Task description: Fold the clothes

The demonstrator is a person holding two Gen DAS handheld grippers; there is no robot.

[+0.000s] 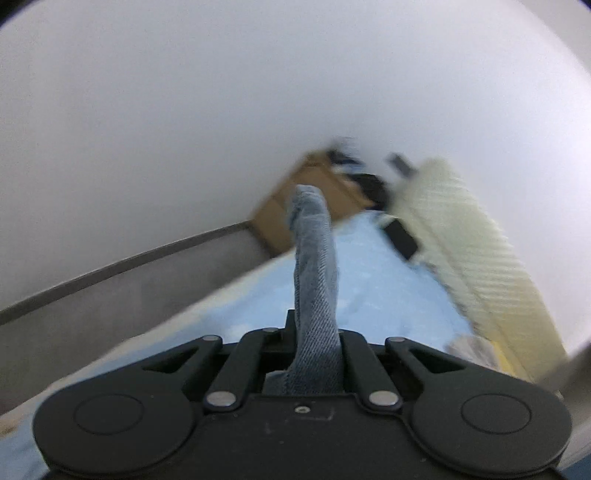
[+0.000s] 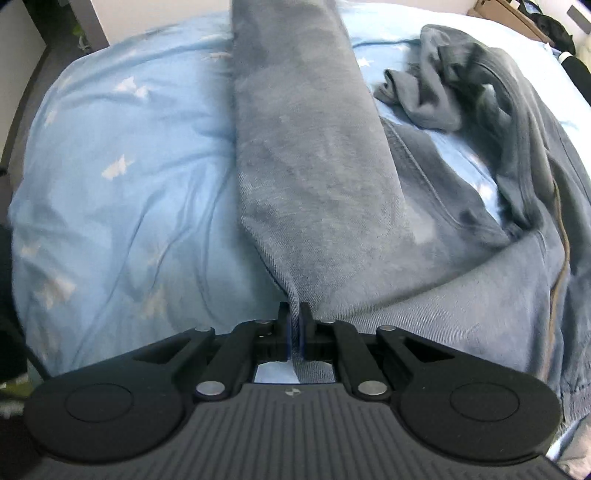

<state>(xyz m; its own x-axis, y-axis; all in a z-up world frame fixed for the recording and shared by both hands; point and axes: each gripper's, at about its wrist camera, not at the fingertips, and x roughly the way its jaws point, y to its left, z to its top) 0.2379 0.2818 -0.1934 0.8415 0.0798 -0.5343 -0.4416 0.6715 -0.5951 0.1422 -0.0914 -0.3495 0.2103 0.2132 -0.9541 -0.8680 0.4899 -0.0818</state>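
Denim fills both grips: the left gripper point(image 1: 314, 332) clamps a narrow bunched strip of the jeans point(image 2: 317, 155), the right gripper point(image 2: 294, 325) pinches an edge. The garment's long axis runs straight ahead of the right gripper across the bed point(image 2: 122, 147), its remainder crumpled beyond.

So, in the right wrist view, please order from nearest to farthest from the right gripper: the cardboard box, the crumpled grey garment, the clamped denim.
1. The denim: clamped in the right gripper, running straight ahead.
2. The crumpled grey garment: ahead and to the right, on the blue bedsheet.
3. The cardboard box: far top right corner, beyond the bed.
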